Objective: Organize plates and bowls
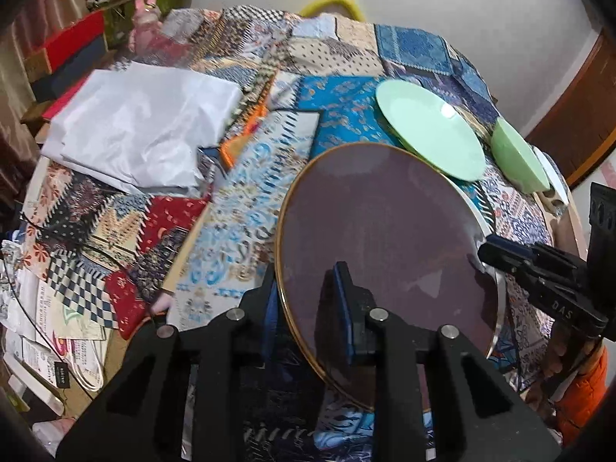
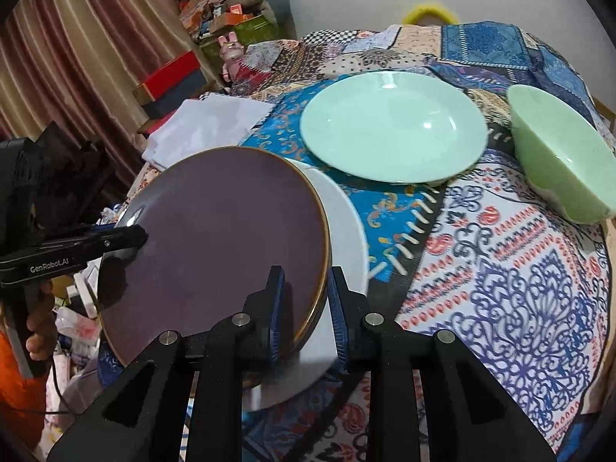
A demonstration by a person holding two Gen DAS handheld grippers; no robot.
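Observation:
A dark purple plate (image 1: 381, 246) with a gold rim is held tilted above the table, over a white plate (image 2: 342, 231). My left gripper (image 1: 308, 304) is shut on the purple plate's near-left rim. My right gripper (image 2: 306, 304) straddles the purple plate's (image 2: 215, 246) right rim, its jaws still apart; it shows from the side in the left wrist view (image 1: 500, 256). A mint green plate (image 2: 392, 127) and a green bowl (image 2: 566, 165) rest on the cloth beyond; both show in the left wrist view, plate (image 1: 427, 127) and bowl (image 1: 519, 158).
The round table is covered with a patchwork cloth (image 2: 500, 269). Crumpled white paper (image 1: 142, 127) lies at the far left. Boxes and clutter (image 2: 173, 77) stand beyond the table's left edge, by a curtain (image 2: 77, 38).

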